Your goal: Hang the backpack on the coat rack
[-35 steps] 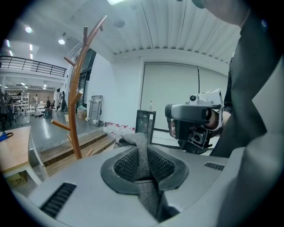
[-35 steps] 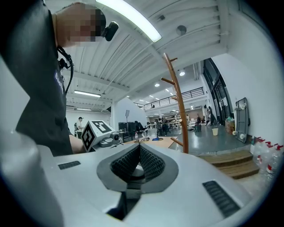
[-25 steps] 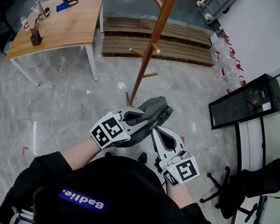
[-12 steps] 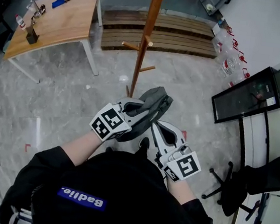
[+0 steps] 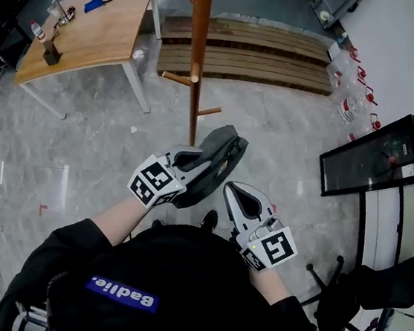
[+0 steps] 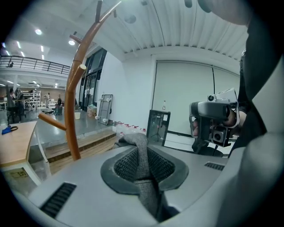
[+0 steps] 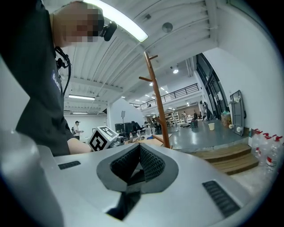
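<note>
A wooden coat rack (image 5: pixel 197 62) with short pegs stands on the floor ahead of me; both gripper views show it too, the coat rack (image 6: pixel 73 111) at left and the coat rack (image 7: pixel 157 102) at centre. Just right of its base hangs a grey backpack (image 5: pixel 215 158). My left gripper (image 5: pixel 195 161) is shut on the backpack's grey strap (image 6: pixel 146 190), which runs between its jaws (image 6: pixel 141 155). My right gripper (image 5: pixel 238 192) is right of the backpack and apart from it. Its jaws (image 7: pixel 138 153) are shut with nothing between them.
A wooden table (image 5: pixel 96 31) with small items stands at the back left. A slatted wooden platform (image 5: pixel 266 52) lies behind the rack. Water bottles (image 5: pixel 353 104), a black cabinet (image 5: pixel 384 156) and an office chair (image 5: pixel 371 293) line the right side.
The rack now stands closer and further left in the head view. My left gripper and the backpack have shifted left, widening the gap to my right gripper.
</note>
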`<move>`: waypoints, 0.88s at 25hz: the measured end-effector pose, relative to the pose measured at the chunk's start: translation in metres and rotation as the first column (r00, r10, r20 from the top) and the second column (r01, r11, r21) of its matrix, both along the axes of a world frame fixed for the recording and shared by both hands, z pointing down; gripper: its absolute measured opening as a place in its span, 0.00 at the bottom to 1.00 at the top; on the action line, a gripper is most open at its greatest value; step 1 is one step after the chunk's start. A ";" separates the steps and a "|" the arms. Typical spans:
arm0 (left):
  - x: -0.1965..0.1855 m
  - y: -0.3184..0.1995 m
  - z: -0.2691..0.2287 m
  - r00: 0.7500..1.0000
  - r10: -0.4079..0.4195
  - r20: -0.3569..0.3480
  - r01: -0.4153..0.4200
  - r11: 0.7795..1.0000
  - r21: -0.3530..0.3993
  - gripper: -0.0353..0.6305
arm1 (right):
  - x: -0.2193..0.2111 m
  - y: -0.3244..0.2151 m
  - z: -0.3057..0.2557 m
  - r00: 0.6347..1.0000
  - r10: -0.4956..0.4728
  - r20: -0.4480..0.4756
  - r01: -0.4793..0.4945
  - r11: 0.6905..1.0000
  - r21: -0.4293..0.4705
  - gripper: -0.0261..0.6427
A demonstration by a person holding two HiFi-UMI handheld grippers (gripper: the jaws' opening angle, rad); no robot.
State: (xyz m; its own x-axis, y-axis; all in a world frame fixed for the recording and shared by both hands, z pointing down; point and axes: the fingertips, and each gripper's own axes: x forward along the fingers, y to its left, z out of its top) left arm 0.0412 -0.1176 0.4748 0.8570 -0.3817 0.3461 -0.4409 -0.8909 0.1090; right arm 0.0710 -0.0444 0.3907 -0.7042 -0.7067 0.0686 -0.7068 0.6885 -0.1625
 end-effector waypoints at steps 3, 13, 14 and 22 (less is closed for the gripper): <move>0.013 -0.016 0.006 1.000 -0.017 0.005 0.017 1.000 0.001 0.14 | 0.016 -0.009 0.006 1.000 0.001 0.016 -0.001 1.000 -0.017 0.05; 0.051 -0.071 0.035 0.996 -0.090 0.012 0.090 0.996 -0.026 0.14 | 0.068 -0.028 0.017 0.999 0.023 0.049 -0.020 0.998 -0.063 0.05; 0.055 -0.076 0.040 0.995 -0.097 0.010 0.097 0.995 -0.031 0.14 | 0.071 -0.028 0.019 0.999 0.025 0.048 -0.022 0.998 -0.067 0.05; 0.076 -0.114 0.075 0.989 -0.148 0.007 0.148 0.987 -0.062 0.14 | 0.092 -0.033 0.024 0.999 0.037 0.019 -0.035 0.995 -0.092 0.05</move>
State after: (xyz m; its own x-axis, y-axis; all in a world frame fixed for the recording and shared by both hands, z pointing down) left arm 0.1170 -0.2317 0.5495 0.7915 -0.4822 0.3755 -0.5680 -0.8072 0.1606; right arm 0.1629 -0.0773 0.4143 -0.6802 -0.7232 0.1201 -0.7269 0.6441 -0.2381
